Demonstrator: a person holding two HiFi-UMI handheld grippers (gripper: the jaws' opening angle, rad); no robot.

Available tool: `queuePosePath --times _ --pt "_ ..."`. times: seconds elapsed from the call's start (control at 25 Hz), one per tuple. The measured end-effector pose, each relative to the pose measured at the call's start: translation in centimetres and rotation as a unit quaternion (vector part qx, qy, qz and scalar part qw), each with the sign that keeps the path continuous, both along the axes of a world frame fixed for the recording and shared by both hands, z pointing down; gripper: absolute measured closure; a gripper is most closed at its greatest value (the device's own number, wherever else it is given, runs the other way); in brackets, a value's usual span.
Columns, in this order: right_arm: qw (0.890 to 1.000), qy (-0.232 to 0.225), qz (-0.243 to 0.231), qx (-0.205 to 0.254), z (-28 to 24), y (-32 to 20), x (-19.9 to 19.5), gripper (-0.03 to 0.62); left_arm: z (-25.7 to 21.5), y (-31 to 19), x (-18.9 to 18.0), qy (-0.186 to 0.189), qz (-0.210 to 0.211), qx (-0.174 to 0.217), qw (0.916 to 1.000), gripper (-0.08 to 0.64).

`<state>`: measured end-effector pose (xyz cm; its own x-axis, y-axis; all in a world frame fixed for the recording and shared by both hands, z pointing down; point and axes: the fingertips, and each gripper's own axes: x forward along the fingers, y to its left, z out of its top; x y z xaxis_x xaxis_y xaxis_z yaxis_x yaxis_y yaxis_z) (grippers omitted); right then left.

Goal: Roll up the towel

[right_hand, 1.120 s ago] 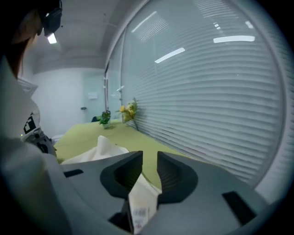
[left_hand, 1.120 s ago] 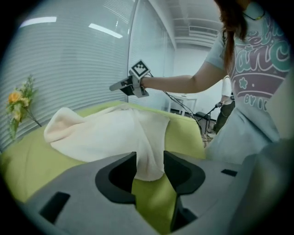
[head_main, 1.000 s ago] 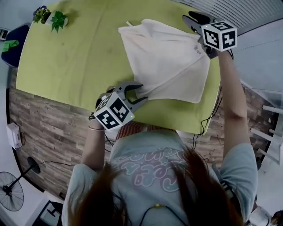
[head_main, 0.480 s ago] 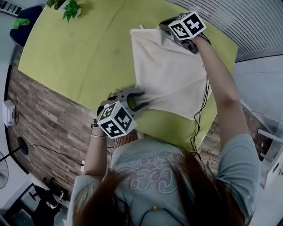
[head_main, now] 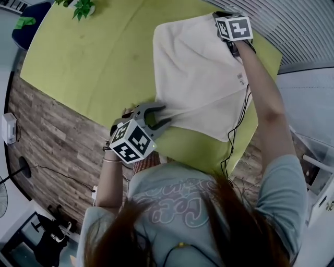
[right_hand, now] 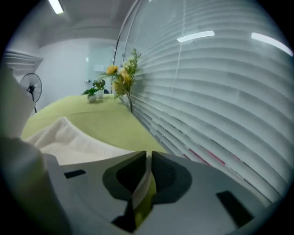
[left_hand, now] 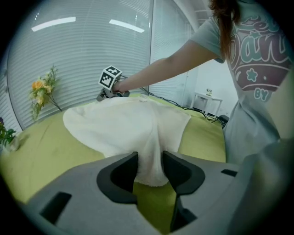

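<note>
A cream towel [head_main: 198, 78] lies spread as a diamond on the green table [head_main: 94, 62]. My left gripper [head_main: 159, 116] is at the near table edge, shut on the towel's near corner, which bunches between its pads [left_hand: 149, 165]. My right gripper [head_main: 218, 15] is at the towel's far corner by the window side. Its jaws have just been closing, and a thin edge of towel [right_hand: 143, 183] is pinched between them [right_hand: 148, 172]. In the left gripper view the towel [left_hand: 124, 126] stretches away to the right gripper [left_hand: 103, 95].
A potted plant [head_main: 83, 8] and a vase of flowers [right_hand: 121, 75] stand at the table's far left end. Window blinds [right_hand: 220, 92] run close behind the far edge. Cables [head_main: 235, 135] hang off the right side. A blue chair [head_main: 31, 21] sits beyond the left end.
The right gripper has moved down to the table's far edge with the far corner, and the draped towel now lies flatter. The left gripper has stayed at the near corner.
</note>
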<state>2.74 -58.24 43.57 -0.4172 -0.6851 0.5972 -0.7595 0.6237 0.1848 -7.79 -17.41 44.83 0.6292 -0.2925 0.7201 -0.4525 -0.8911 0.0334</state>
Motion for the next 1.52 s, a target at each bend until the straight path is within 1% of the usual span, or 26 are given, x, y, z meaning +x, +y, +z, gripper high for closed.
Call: queuePosePath --times 0.04,0.08,0.12,0.16,0.24,0.32,0.4,0.48,0.56,0.6,0.68,0.72,0.76,0.8,0.84,0.88,0.92,1.0,1.04,1.08,1.16,1.28,1.32,1.36,1.48,1.52 --pt "1.000 -0.009 0.010 0.013 -0.5 -0.4 0.2 0.546 0.0 0.1 0.0 0.001 -0.003 0.000 1.0000 0.405" --pt "0.999 -0.019 0.017 0.026 -1.2 -0.7 0.4 0.493 -0.1 0.1 0.0 0.003 -0.007 0.000 1.0000 0.405" --pt "0.999 -0.028 0.021 0.034 -2.0 -1.0 0.7 0.400 -0.3 0.2 0.0 0.005 -0.012 0.002 0.9999 0.401" --pt "0.998 -0.039 0.025 0.040 -2.9 -1.0 1.2 0.353 -0.5 0.3 -0.2 0.007 -0.018 0.004 0.9998 0.388" --pt "0.995 -0.067 0.042 0.058 -5.2 -0.6 3.2 0.353 -1.1 0.6 -0.9 0.012 -0.028 0.014 0.9994 0.361" --pt "0.988 -0.101 0.056 0.102 -8.6 1.4 6.0 0.353 -1.9 1.2 -2.1 0.017 -0.033 0.035 0.9987 0.356" --pt "0.979 -0.139 0.035 0.145 -12.6 6.0 8.0 0.353 -2.8 2.0 -3.4 0.024 -0.029 0.063 0.9973 0.356" --pt "0.972 -0.158 -0.007 0.172 -16.2 13.5 9.5 0.353 -3.6 3.0 -4.3 0.028 -0.012 0.094 0.9951 0.356" --pt "0.968 -0.150 -0.024 0.200 -19.0 21.7 11.8 0.353 -4.0 4.0 -4.8 0.017 0.015 0.121 0.9923 0.356" --pt "0.967 -0.130 -0.014 0.218 -20.2 25.6 13.4 0.353 -4.1 4.3 -4.8 0.009 0.032 0.132 0.9907 0.357" --pt "0.965 -0.061 0.019 0.253 -21.8 32.3 17.2 0.353 -4.2 4.9 -4.3 -0.002 0.068 0.146 0.9869 0.356" --pt "0.965 -0.021 0.019 0.259 -21.8 35.3 18.3 0.360 -4.2 5.2 -3.8 -0.005 0.086 0.151 0.9848 0.357" --pt "0.968 0.016 -0.005 0.252 -20.7 38.1 18.5 0.364 -3.9 5.4 -3.2 -0.009 0.103 0.155 0.9825 0.357" --pt "0.971 0.044 -0.051 0.228 -18.7 40.5 17.7 0.365 -3.4 5.5 -2.8 -0.016 0.117 0.158 0.9804 0.357" --pt "0.975 0.058 -0.104 0.186 -15.7 42.6 16.5 0.365 -2.8 5.4 -2.6 -0.027 0.128 0.159 0.9786 0.357" --pt "0.978 0.054 -0.144 0.138 -12.5 44.3 15.0 0.357 -2.1 5.0 -2.6 -0.042 0.136 0.162 0.9766 0.357" --pt "0.981 0.034 -0.162 0.098 -9.6 45.5 13.5 0.357 -1.5 4.5 -2.6 -0.061 0.140 0.169 0.9738 0.357" --pt "0.986 -0.008 -0.154 0.061 -5.3 46.7 10.6 0.357 -0.8 3.5 -2.7 -0.106 0.144 0.203 0.9628 0.357" --pt "0.988 -0.011 -0.143 0.053 -3.6 46.9 9.4 0.357 -0.7 3.2 -2.8 -0.123 0.145 0.218 0.9572 0.357" --pt "0.990 -0.003 -0.136 0.045 -2.0 47.0 8.6 0.357 -0.7 2.9 -2.8 -0.131 0.145 0.223 0.9548 0.357" --pt "0.991 0.017 -0.132 0.024 0.3 46.6 8.3 0.359 -0.7 2.7 -2.6 -0.128 0.147 0.213 0.9574 0.365" --pt "0.993 -0.013 -0.116 -0.018 1.3 45.8 9.2 0.365 -0.7 2.6 -2.0 -0.128 0.167 0.205 0.9559 0.368" --pt "0.994 -0.019 -0.108 -0.021 1.3 45.4 9.5 0.404 -0.6 2.6 -1.7 -0.129 0.175 0.207 0.9539 0.379" --pt "0.994 -0.018 -0.102 -0.022 1.2 45.0 9.9 0.501 -0.5 2.5 -1.5 -0.128 0.180 0.208 0.9529 0.398" --pt "0.993 0.005 -0.111 -0.025 1.4 44.9 9.7 0.495 -0.2 2.4 -1.0 -0.122 0.182 0.201 0.9548 0.452" --pt "0.993 0.016 -0.117 -0.019 1.4 45.0 9.4 0.509 -0.2 2.4 -1.0 -0.123 0.183 0.203 0.9540 0.478"
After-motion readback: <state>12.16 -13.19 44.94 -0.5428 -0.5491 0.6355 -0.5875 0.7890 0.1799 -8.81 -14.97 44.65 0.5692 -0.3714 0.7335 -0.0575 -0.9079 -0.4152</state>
